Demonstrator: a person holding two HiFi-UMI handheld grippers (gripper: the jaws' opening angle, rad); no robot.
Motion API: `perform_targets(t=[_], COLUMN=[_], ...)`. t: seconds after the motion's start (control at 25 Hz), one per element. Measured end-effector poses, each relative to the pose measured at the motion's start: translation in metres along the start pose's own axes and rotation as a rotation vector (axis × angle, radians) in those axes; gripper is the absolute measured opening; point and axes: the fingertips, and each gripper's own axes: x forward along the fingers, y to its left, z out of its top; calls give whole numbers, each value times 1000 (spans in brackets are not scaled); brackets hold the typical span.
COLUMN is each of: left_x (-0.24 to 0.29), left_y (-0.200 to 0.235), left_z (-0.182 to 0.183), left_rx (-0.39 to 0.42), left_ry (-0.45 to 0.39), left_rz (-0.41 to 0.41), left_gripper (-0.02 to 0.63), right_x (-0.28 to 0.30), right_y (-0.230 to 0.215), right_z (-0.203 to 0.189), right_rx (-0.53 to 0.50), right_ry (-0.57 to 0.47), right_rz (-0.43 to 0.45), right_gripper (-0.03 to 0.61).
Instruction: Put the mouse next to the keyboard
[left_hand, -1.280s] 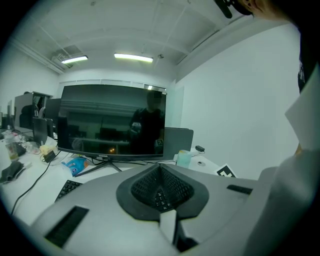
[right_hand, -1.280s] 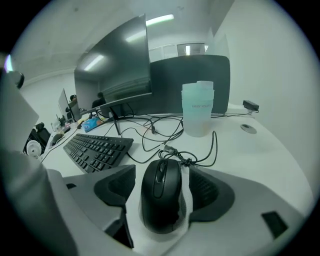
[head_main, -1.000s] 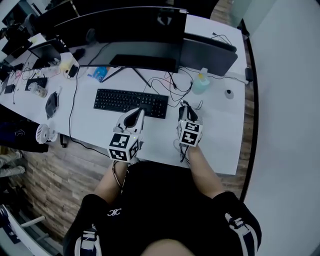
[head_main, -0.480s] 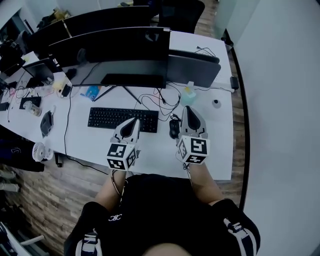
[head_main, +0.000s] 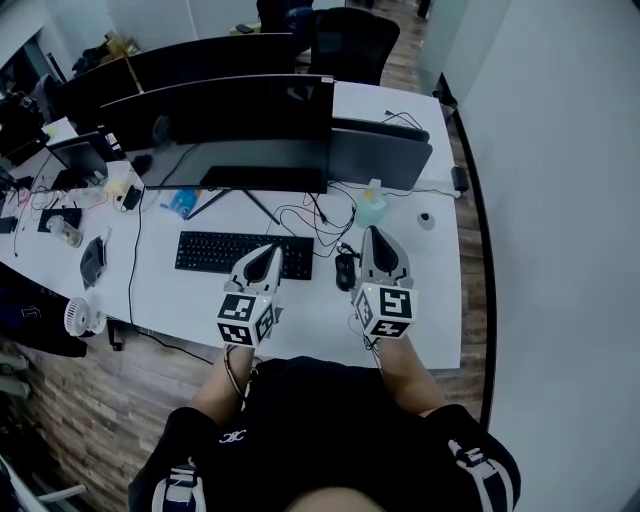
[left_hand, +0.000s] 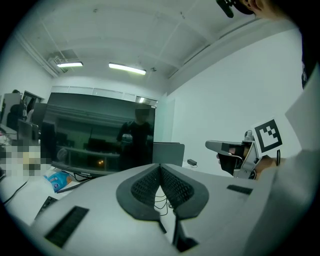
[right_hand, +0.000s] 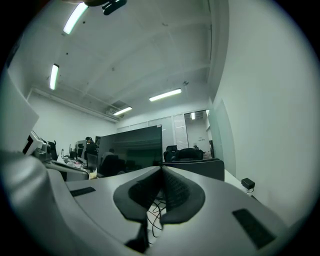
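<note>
A black mouse (head_main: 345, 270) lies on the white desk (head_main: 430, 300) just right of the black keyboard (head_main: 242, 254), its cable trailing back toward the monitor. My right gripper (head_main: 371, 238) hovers beside the mouse on its right, shut and empty; its pads (right_hand: 172, 192) meet with nothing between them. My left gripper (head_main: 265, 254) hangs over the keyboard's right end, also shut and empty, pads (left_hand: 175, 187) touching. Both are tilted upward, so neither gripper view shows the mouse.
A wide dark monitor (head_main: 230, 125) stands behind the keyboard, with loose cables (head_main: 310, 212) and a pale bottle (head_main: 372, 205) near it. A small round object (head_main: 426, 219) sits at the right. Clutter, a fan (head_main: 82, 316) and more screens fill the left. The desk's front edge runs just below the grippers.
My right gripper, which was down over the mouse, has lifted and come away to the right, leaving the mouse on the desk. The head view has pulled back.
</note>
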Motion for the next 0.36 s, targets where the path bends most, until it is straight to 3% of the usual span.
perform_targets(t=[0.36], left_x=[0], left_y=[1], left_z=[10], left_rx=[6], left_ry=[-9], left_rz=[-3], left_gripper=[12], right_x=[-1], right_y=[2], right_z=[1], right_rx=[-3], right_ry=[10], right_rz=[-4], right_gripper=[14])
